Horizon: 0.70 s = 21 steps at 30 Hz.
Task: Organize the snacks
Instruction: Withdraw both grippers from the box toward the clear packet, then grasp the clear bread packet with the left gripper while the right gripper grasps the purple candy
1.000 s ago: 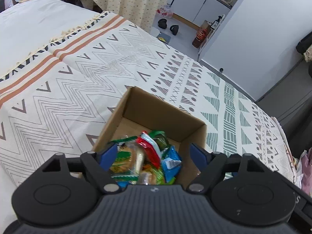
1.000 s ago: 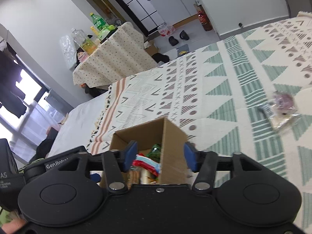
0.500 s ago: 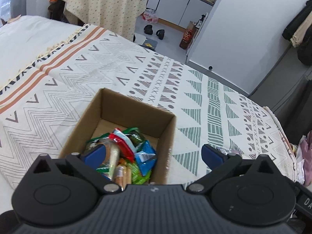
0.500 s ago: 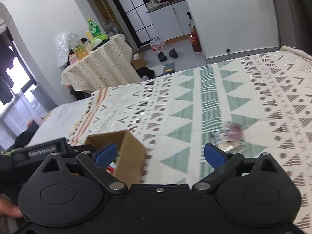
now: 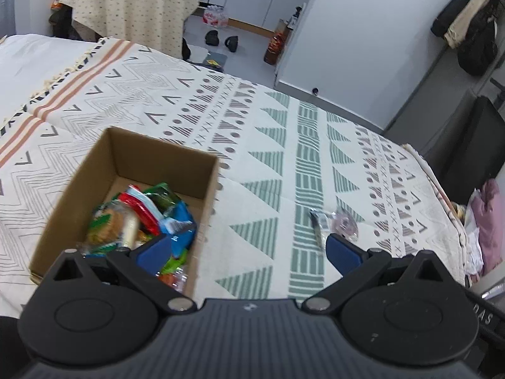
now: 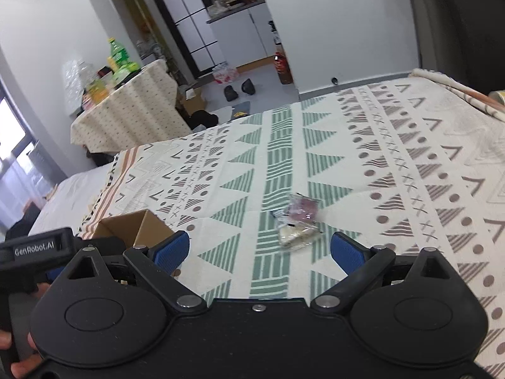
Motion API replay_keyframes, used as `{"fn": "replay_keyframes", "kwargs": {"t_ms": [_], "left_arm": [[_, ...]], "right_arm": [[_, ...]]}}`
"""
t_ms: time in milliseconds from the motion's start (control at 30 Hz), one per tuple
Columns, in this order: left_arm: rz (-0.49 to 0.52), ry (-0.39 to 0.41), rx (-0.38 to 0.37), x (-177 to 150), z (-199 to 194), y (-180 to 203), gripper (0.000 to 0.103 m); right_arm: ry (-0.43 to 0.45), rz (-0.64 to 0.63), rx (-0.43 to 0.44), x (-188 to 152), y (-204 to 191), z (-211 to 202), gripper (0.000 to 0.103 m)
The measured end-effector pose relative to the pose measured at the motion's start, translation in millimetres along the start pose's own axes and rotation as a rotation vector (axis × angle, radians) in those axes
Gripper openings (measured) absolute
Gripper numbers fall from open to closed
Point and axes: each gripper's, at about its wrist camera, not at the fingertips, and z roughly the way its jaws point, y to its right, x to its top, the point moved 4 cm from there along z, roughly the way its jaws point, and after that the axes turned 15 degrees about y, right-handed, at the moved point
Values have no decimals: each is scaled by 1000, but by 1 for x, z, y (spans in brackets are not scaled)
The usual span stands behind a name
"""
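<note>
R gripper (image 6: 259,249) swung off cardboard box (image 6: 135,229) | fingers now wide, empty | L gripper (image 5: 248,249) same | I go for clear-wrapped snack (image 6: 296,221) on bed next

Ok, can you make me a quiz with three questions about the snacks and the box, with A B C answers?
1. Where does the clear-wrapped snack packet lie?
A. inside the box
B. on the patterned blanket, apart from the box
C. on the floor

2. What colour are the pads on the right tongs?
A. blue
B. red
C. yellow

3. How do the left tongs stand?
A. shut on a snack
B. shut on nothing
C. open, holding nothing

Answers: 
1 B, the packet rests on the patterned blanket, to the right of the brown cardboard box in the left wrist view. 
2 A, a blue pad shows on each finger. 
3 C, the fingers are spread wide with only blanket between them; the colourful snacks sit in the box.
</note>
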Motion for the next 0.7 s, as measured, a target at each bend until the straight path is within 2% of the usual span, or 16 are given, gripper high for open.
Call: {"fn": "replay_keyframes", "kwargs": {"t_ms": [233,433,633,700], "left_arm": [[3,-38,7,-13,6,22,103],[34,-14,25,-19,10,38,103],[26,-13,-7,-25,25,56,102],[27,-12,-21,-27,31,61,101]], "right_arm": [[-9,9,15,1,17,-4,99],[-5,58,1,4,38,-1,100],[-31,154,-6,0,62,11,99],[-38,179,9,-2,66,16,96]]}}
